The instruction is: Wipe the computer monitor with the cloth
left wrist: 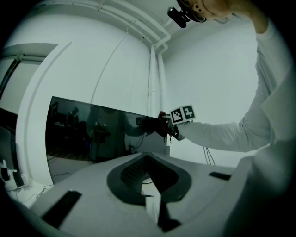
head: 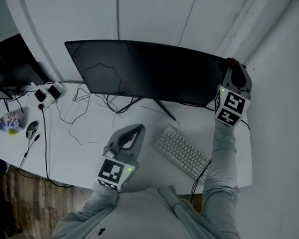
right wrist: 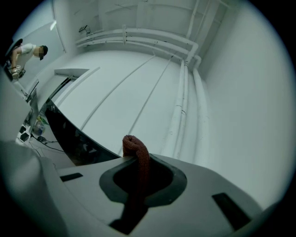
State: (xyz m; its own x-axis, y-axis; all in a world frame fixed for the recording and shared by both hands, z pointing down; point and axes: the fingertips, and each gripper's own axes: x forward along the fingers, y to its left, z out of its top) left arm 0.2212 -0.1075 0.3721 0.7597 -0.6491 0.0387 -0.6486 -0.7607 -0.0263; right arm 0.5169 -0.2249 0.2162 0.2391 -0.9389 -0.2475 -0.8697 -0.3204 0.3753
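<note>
A wide black monitor (head: 145,69) stands on a white desk (head: 81,146), its screen dark. My right gripper (head: 232,72) is at the monitor's top right corner, shut on a dark red cloth (right wrist: 138,162) that sticks out past the jaws. The cloth (head: 231,62) shows as a red tip by the corner, and the left gripper view shows the cloth (left wrist: 163,122) at the screen's right edge (left wrist: 106,134). My left gripper (head: 131,137) hangs low over the desk in front of the monitor, shut with nothing in it.
A white keyboard (head: 183,151) lies right of centre near the desk's front edge. Loose cables (head: 85,116) trail under the monitor, with white plugs (head: 47,93) at the left. A mouse (head: 31,129) and small colourful items (head: 8,121) lie far left. A white wall with pipes (right wrist: 182,92) rises behind.
</note>
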